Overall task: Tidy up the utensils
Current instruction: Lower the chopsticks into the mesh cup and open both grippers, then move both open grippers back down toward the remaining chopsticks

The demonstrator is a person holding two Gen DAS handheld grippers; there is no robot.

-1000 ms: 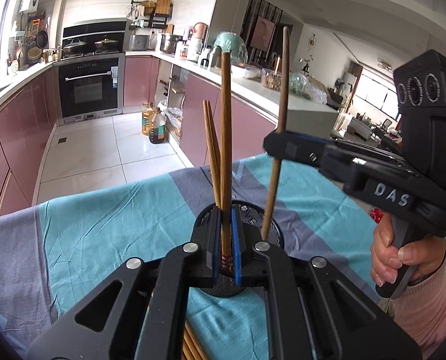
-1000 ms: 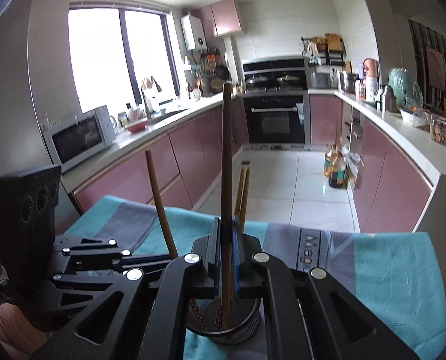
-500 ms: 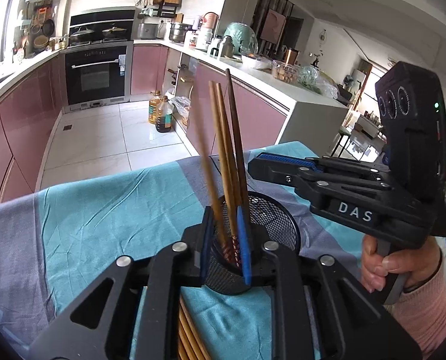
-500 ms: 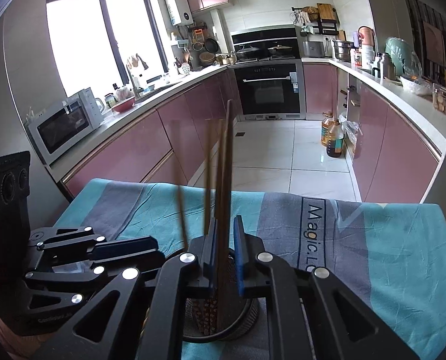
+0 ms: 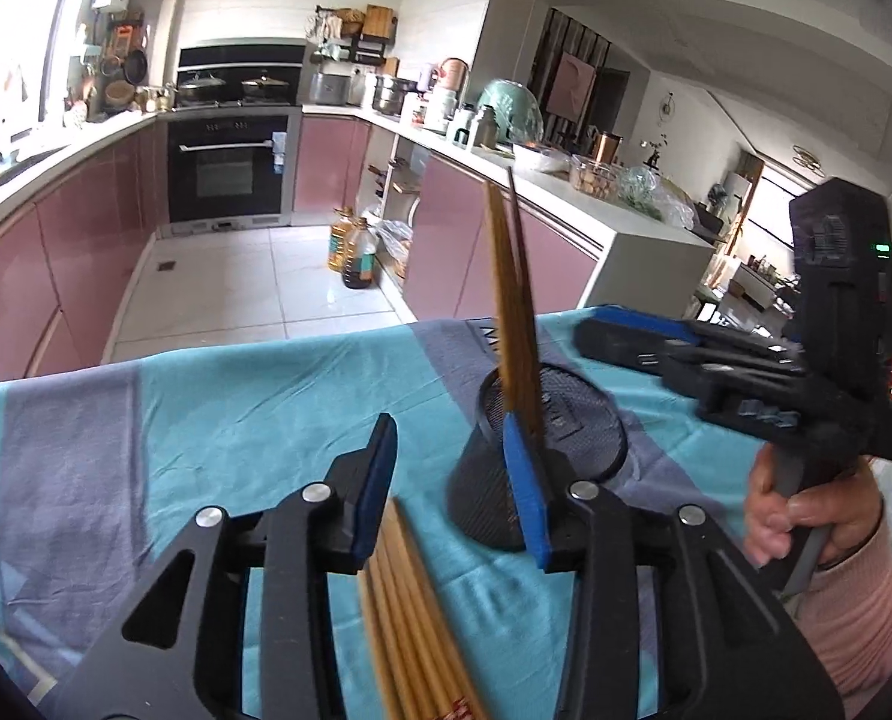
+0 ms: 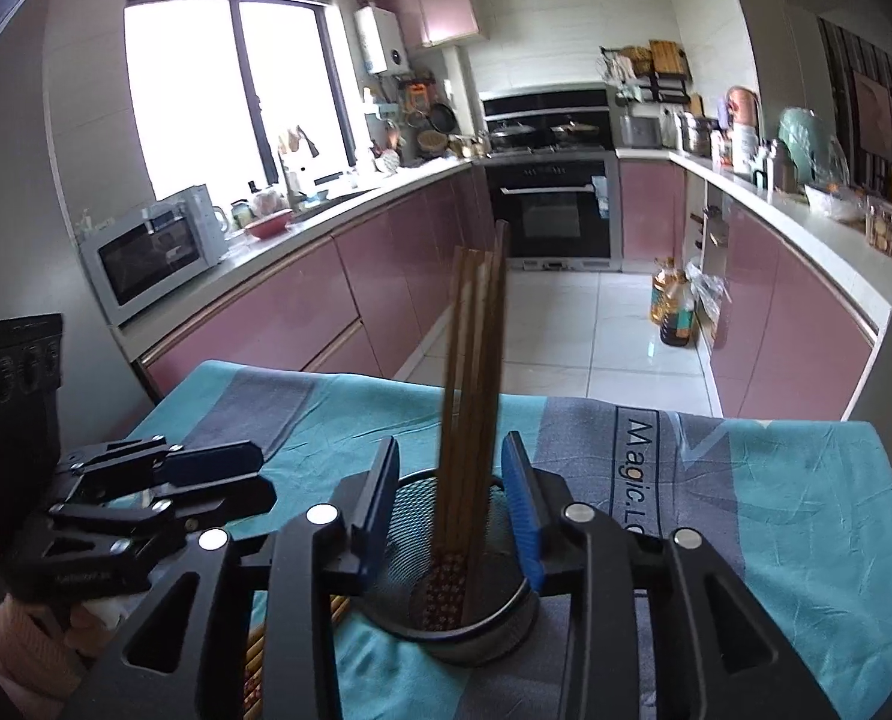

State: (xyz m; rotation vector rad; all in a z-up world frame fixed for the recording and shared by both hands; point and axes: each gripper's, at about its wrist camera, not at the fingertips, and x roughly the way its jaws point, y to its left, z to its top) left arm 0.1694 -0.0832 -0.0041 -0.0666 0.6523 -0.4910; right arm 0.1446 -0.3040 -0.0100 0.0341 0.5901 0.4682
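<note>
A bundle of wooden chopsticks (image 6: 469, 396) stands upright in a black mesh holder (image 6: 463, 618) on the table, their patterned ends down in the cup and their tops leaning a little; in the left wrist view the same chopsticks (image 5: 514, 312) rise from the holder (image 5: 541, 450), tilted; more loose chopsticks (image 5: 413, 618) lie flat on the cloth just beside the holder, under the left claw (image 5: 454, 480); that claw has just been opening and stands released, its blue pads apart with nothing pressed between them; the right claw (image 6: 454, 504) has likewise just been opening and is released, its pads either side of the standing chopsticks without touching them; a hand (image 5: 805, 516) in a pink sleeve grips the right tool's handle; the table (image 6: 805, 510) wears a teal and grey cloth printed "Magic.L", the rest cut off by the claw; the lettering on the tool bodies is too blurred to read.
</note>
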